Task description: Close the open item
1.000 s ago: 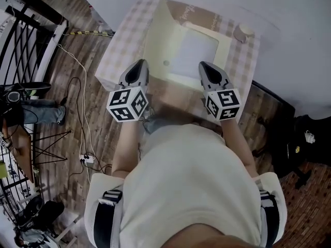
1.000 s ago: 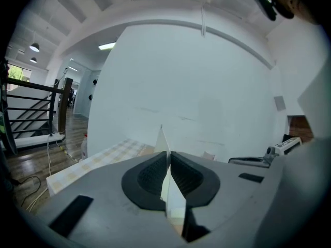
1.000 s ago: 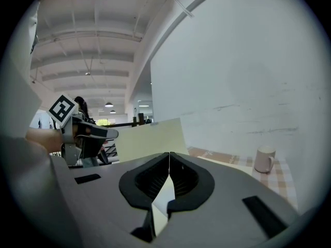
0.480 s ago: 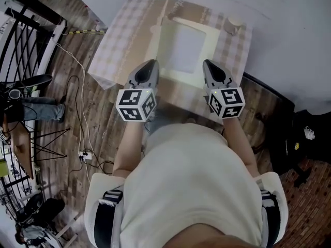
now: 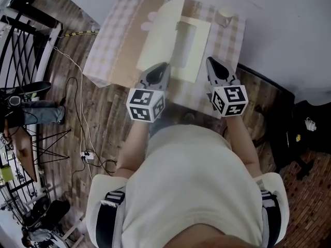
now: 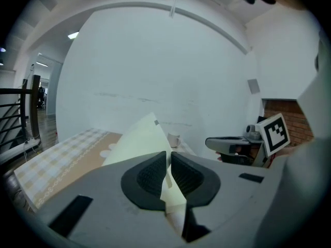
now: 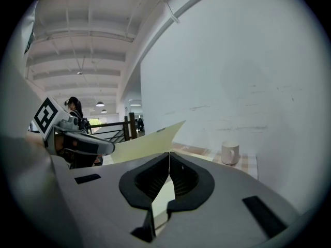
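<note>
Forearms (image 5: pixel 135 143) extended, left hand-held gripper (image 5: pixel 161 67), right hand-held gripper (image 5: pixel 211 62), pinching folder (image 5: pixel 163 35)

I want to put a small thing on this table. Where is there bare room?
Free: the left part of the table, between its left edge and the raised cover of the folder. Crowded: the right side, where only a narrow strip separates the folder from the mug.
</note>
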`<state>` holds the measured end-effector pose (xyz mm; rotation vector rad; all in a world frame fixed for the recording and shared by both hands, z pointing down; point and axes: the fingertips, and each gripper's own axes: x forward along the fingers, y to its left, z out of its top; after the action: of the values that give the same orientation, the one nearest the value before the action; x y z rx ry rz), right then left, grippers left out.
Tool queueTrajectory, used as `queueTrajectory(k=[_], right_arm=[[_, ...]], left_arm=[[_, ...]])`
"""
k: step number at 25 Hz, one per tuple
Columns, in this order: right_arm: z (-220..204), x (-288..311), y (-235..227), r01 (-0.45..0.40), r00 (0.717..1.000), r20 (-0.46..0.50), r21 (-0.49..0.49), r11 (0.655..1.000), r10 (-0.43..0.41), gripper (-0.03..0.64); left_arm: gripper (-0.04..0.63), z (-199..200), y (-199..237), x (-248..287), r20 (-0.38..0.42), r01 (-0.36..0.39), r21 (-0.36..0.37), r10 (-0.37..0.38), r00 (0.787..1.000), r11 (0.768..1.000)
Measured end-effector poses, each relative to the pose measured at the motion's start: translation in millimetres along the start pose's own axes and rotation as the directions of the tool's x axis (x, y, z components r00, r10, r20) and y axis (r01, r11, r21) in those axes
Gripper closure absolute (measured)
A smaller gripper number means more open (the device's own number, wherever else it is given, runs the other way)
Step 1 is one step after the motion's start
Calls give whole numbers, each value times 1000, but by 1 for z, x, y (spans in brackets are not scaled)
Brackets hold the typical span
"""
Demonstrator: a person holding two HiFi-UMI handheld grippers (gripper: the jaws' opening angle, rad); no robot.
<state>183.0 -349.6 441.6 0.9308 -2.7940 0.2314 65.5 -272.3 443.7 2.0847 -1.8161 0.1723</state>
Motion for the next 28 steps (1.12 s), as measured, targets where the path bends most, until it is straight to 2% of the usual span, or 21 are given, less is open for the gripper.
queueTrajectory(k=[10,17,28], right_arm=[[-9,-11,-23,58,998,-26,-2,998,-58,617],[-16,3,-29,55,997,-47,-17,998,-56,617],[-15,51,-49,36,996,-80,-69,997,-41,617]], left_arm=[[577,-33,-37,22,-101,99,18,-97,990,995],[575,-55,-49,30,-144,124,15,-121,982,992],[572,-92,-63,52,-230,160,56,-143,963,985]])
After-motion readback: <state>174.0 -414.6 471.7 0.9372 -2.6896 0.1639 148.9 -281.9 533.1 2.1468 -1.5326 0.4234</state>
